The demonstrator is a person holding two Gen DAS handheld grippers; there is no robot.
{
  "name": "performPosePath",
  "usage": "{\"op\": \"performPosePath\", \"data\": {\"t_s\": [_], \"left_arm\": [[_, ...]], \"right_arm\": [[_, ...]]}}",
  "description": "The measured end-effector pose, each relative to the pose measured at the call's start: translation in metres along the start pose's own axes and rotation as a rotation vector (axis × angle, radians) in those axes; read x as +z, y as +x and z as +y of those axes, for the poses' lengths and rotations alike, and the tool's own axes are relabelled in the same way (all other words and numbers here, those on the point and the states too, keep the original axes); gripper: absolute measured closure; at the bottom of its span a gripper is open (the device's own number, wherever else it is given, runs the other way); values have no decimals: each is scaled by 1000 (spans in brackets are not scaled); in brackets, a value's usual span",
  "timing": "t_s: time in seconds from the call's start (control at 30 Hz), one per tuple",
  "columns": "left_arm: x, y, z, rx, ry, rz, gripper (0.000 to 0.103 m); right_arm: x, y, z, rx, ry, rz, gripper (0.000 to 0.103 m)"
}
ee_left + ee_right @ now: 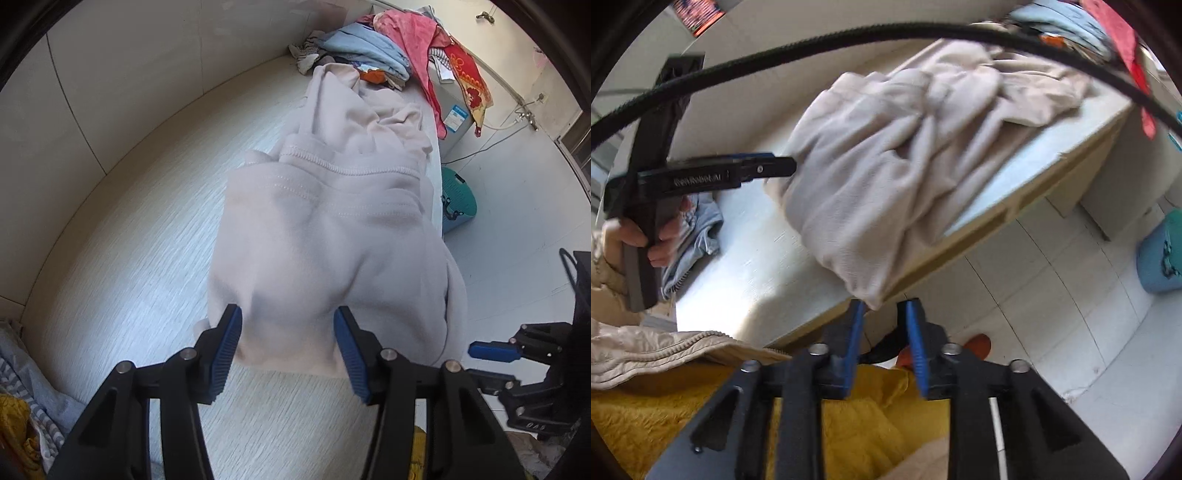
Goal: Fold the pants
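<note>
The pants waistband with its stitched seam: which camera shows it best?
The left wrist view: the waistband of the beige pants crosses the middle there, with stitching readable. The right wrist view shows only crumpled, blurred folds of the garment, with no seam that can be told.

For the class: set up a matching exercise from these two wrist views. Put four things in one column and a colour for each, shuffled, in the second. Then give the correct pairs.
Column 1
1. pants
2. laundry basket
3. gripper pads
4. person's sweater

Column 2
A. blue
B. mustard yellow
C. pale beige
D. teal

Pairs: 1-C, 2-D, 3-A, 4-B

The pants lie bunched on the white table, and the laundry basket stands on the floor beyond the table's edge.
</note>
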State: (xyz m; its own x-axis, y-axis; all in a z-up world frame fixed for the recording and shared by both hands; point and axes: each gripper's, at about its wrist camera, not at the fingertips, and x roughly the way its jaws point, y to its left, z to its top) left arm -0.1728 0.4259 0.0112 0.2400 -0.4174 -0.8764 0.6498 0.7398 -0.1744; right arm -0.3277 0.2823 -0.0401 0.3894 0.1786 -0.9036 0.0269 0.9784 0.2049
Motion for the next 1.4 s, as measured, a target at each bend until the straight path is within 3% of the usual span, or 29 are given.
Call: {"op": "performPosePath", "data": {"t_s": [0.2, 0.27, 0.3, 0.43, 0.53, 0.73, 0.83, 0.97, 1.07, 1.13, 1.27, 1.4], "left_arm": [[-11, 3, -6, -94, -38, 32, 48], [-15, 10, -14, -56, -15, 13, 48], [-16, 11, -16, -30, 6, -1, 46], [-11, 21, -5, 61, -25, -15, 46], [-9, 27, 5, 15, -73, 12, 45], [-13, 31, 0, 11, -40, 15, 45], [-12, 29, 4, 53, -36, 11, 44], [-11, 26, 5, 58, -41, 23, 45], [-10, 16, 1, 53, -40, 22, 51], [-9, 9, -4, 55, -28, 12, 51], [-8, 4, -12, -5, -38, 10, 51], [-7, 12, -22, 24, -16, 13, 50]], "right_arm": [[10, 41, 42, -152, -161, -5, 75], [14, 38, 47, -171, -178, -41, 80], [16, 38, 46, -203, -177, -31, 96], [19, 10, 47, -246, -196, -49, 98], [13, -10, 52, -343, -280, -30, 98], [-4, -23, 44, -424, -321, 42, 100], [-23, -35, 18, -557, -296, 80, 102], [-31, -51, -2, -526, -210, 64, 102], [-28, -48, 10, -355, -155, -17, 102], [-27, -32, 27, -267, -174, -26, 85], [-16, 3, 43, -245, -206, -61, 80], [4, 26, 41, -194, -139, -88, 80]]}}
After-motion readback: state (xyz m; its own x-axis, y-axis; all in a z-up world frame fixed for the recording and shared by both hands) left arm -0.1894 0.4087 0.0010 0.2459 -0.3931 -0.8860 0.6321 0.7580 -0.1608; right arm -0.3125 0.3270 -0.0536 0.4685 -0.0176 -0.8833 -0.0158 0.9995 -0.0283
